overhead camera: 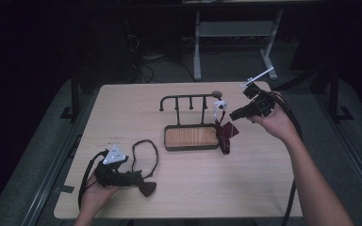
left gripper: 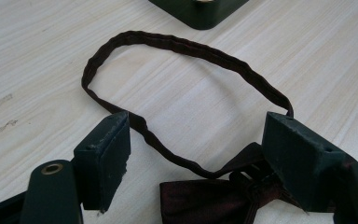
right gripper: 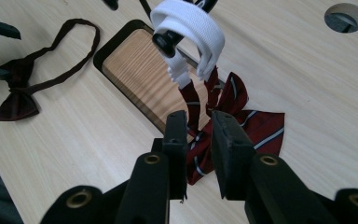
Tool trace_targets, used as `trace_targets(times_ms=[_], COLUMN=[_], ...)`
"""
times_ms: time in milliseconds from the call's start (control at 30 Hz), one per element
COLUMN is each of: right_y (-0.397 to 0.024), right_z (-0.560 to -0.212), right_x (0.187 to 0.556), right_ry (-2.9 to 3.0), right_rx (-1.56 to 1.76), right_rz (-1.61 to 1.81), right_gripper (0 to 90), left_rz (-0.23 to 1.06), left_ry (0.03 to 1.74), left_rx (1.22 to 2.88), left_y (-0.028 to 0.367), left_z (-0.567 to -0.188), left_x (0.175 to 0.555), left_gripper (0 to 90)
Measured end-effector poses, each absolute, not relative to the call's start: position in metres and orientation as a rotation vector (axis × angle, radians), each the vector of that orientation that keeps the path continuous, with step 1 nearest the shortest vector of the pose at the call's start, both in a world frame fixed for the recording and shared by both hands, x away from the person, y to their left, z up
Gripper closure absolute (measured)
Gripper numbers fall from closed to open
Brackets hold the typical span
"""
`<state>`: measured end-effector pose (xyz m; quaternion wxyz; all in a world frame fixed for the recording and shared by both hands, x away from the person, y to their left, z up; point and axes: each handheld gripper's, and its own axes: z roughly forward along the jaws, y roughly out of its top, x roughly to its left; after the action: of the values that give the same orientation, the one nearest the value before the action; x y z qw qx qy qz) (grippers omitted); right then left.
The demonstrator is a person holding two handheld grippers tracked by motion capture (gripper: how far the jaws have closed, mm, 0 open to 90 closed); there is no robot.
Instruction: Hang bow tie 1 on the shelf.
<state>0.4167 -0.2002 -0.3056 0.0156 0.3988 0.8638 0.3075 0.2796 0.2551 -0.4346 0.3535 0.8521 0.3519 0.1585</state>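
Dark maroon bow tie with thin loop strap (left gripper: 214, 198) lies on the pale wood table (overhead camera: 264, 179) between the left gripper (left gripper: 200, 154) fingers, jaws wide, not touching. Right gripper (right gripper: 199, 140) jaws narrow, apart; red striped bow tie (right gripper: 242, 121) hangs from a white strap (right gripper: 191, 28) on the black metal hook rack (overhead camera: 188, 101) just beyond the fingertips.
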Motion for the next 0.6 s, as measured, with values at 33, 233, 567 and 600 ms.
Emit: trace_targets(times_ms=[33, 233, 567, 600], right_y=[-0.201, -0.204, -0.209, -0.210], right_z=[-0.307, -0.315, -0.332, -0.333], right_x=[0.416, 0.408, 0.397, 0.397], right_ry=[2.688, 2.694, 2.709, 2.708], right_rx=[1.235, 1.223, 1.229, 1.231], right_rz=[0.968, 0.993, 1.007, 1.012], right_gripper=[74.4, 71.9, 69.0, 68.9], left_rz=[0.410, 0.412, 0.413, 0.412], left_ry=[0.910, 0.913, 0.923, 0.926], left_rx=[2.204, 2.202, 2.195, 2.191], left_y=[0.255, 0.255, 0.257, 0.257], left_z=[-0.435, -0.435, -0.434, -0.434], left_x=[0.280, 0.279, 0.280, 0.280], left_gripper=[24.3, 24.3, 24.5, 24.5])
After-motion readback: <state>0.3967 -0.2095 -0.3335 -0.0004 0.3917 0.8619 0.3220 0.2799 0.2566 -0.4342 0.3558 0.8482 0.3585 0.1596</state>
